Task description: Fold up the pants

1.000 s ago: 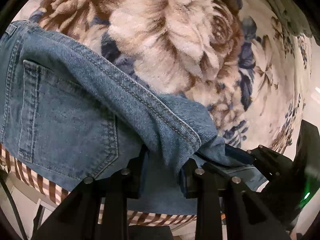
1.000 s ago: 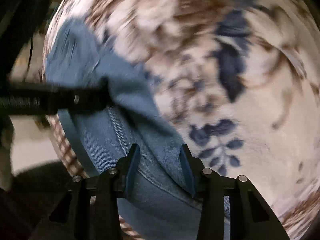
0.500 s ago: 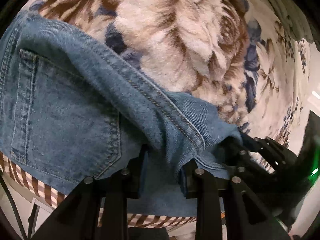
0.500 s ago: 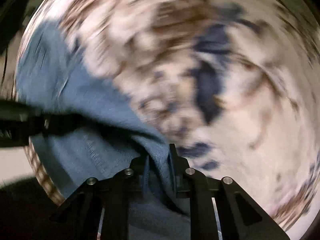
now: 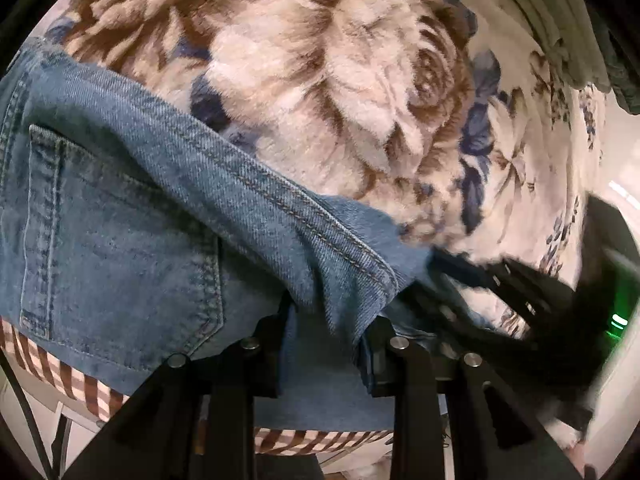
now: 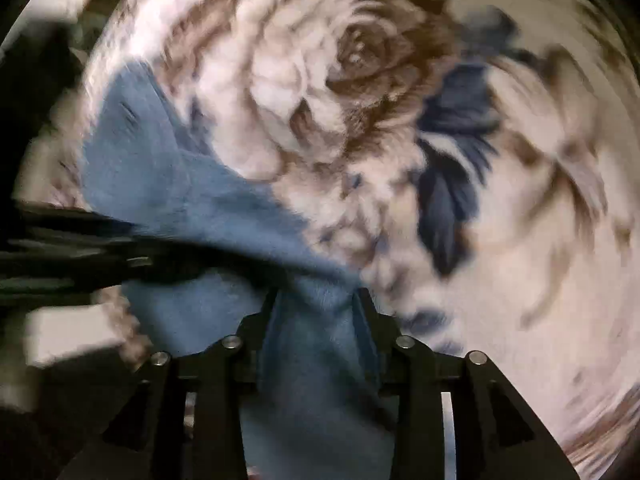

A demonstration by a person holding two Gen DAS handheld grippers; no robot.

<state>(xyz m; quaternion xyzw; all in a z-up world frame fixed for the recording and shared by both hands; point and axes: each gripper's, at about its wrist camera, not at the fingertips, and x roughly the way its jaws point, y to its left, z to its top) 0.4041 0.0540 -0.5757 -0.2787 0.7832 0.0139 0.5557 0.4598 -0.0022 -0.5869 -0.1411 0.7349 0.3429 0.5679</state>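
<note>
1. The left wrist view looks forward along the left gripper [image 5: 326, 344], very close over the jeans [image 5: 120, 216], down onto a floral blanket [image 5: 328, 80] filling 12 o'clock.
2. The right wrist view looks along the right gripper [image 6: 316, 320], equally close and motion-blurred, tilted down onto the same blanket [image 6: 520, 280].
3. Both views share the denim fold and the large brown rose.
4. Each sees the other: the right gripper [image 5: 520, 292] at 4 o'clock, the left gripper [image 6: 80, 252] at 9 o'clock.
</note>
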